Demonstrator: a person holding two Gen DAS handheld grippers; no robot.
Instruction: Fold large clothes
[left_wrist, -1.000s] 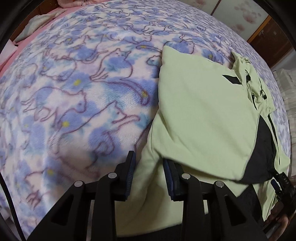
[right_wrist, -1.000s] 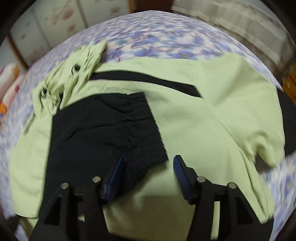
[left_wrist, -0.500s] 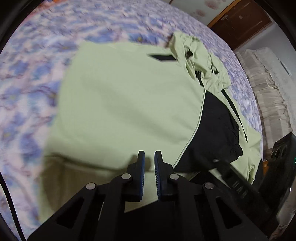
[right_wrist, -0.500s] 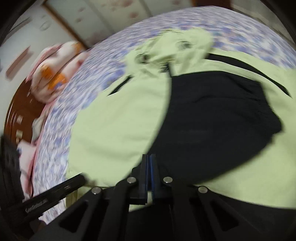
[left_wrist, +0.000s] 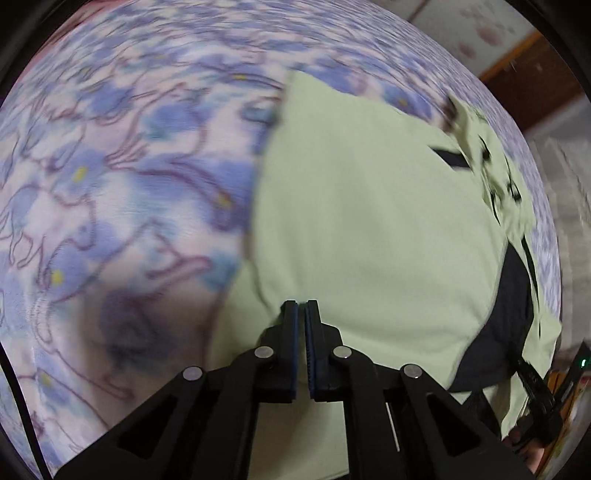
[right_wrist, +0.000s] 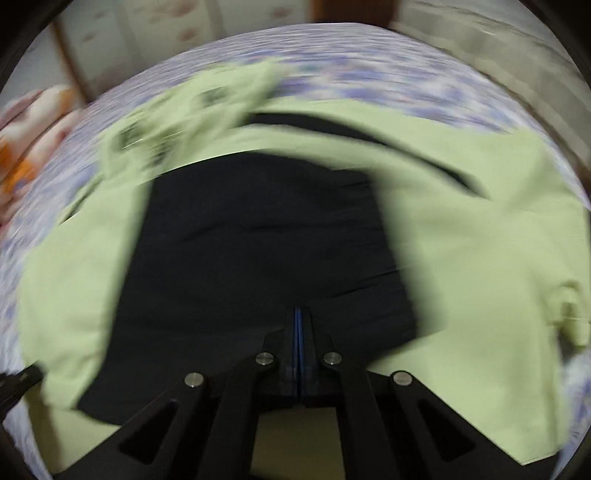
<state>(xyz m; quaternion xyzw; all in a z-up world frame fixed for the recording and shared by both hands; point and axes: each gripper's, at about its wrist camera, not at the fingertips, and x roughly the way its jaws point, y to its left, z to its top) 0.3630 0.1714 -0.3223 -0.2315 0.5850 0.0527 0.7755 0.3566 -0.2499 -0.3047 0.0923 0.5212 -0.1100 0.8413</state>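
The light-green jacket (left_wrist: 369, 229) was laid flat on the bed's patterned blanket (left_wrist: 110, 184), with its hood (left_wrist: 491, 162) at the end farthest from the claws, so that the hem lay nearest for a lengthwise fold. The left claw (left_wrist: 301, 314) was seen nearly shut at the jacket's near green edge. The right claw (right_wrist: 298, 317) was seen fully shut over the jacket's black panel (right_wrist: 258, 240). Whether fabric was pinched in either claw could not be told, the frames being blurred.
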